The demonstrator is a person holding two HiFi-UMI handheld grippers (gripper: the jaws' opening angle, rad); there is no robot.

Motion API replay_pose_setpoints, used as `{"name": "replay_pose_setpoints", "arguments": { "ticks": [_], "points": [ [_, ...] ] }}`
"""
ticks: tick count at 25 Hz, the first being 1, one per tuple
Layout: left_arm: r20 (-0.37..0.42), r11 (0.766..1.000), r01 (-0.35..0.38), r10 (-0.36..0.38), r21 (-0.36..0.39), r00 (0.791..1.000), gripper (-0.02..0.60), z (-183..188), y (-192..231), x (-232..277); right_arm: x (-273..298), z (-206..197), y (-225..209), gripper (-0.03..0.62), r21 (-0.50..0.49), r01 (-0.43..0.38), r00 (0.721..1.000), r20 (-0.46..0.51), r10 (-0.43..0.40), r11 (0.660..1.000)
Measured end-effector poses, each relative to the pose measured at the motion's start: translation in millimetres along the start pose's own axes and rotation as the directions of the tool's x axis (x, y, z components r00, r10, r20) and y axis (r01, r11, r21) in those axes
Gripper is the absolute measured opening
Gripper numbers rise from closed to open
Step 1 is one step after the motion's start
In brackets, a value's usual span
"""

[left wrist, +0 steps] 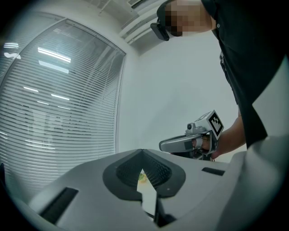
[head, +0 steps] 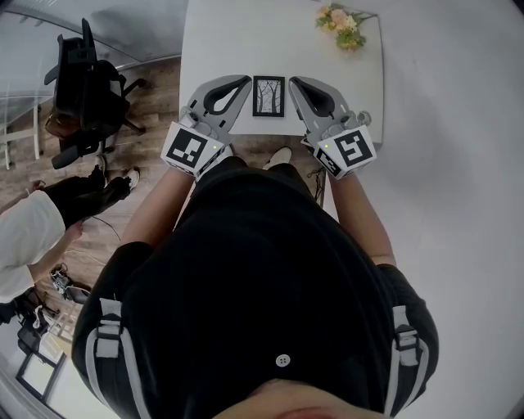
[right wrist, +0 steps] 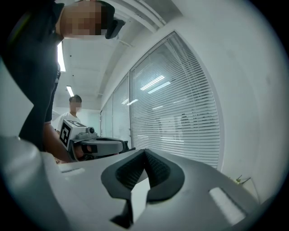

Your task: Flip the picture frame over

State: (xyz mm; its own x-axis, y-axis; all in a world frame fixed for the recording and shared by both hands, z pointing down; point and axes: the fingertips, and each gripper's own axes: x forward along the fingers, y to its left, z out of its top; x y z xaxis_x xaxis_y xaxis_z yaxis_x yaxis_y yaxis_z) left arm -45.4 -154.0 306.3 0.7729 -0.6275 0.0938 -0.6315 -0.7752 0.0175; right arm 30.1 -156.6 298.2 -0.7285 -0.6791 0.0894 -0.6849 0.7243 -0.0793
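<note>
A small black picture frame (head: 268, 96) with a tree drawing facing up lies on the white table (head: 221, 41) near its front edge. My left gripper (head: 245, 80) hovers just left of the frame, my right gripper (head: 294, 81) just right of it, and neither touches it. Both point level over the table. In the left gripper view the left gripper (left wrist: 143, 152) has its jaws closed together with nothing in them, and the right gripper (left wrist: 180, 144) shows beyond. The right gripper (right wrist: 145, 152) is likewise shut and empty in its own view, with the left gripper (right wrist: 101, 145) beside it.
A bunch of yellow and pink flowers (head: 342, 24) lies at the table's far right. A black office chair (head: 86, 90) stands on the wooden floor to the left, and a person in a white shirt (head: 24, 237) is further left. Window blinds (left wrist: 54, 113) fill the wall ahead.
</note>
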Motion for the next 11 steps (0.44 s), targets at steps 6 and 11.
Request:
{"name": "replay_pose_setpoints", "arguments": {
  "ticks": [6, 11],
  "points": [
    [0.013, 1.0, -0.002, 0.003, -0.009, 1.0, 0.005, 4.5, 3.5, -1.3, 3.3, 1.2, 2.6, 0.009, -0.003, -0.006, 1.0, -0.005, 0.006, 1.0],
    [0.017, 1.0, 0.002, -0.002, -0.014, 1.0, 0.005, 2.4, 3.8, -2.2, 3.0, -0.4, 3.1, 0.009, -0.003, -0.006, 1.0, -0.01, 0.006, 1.0]
  ]
}}
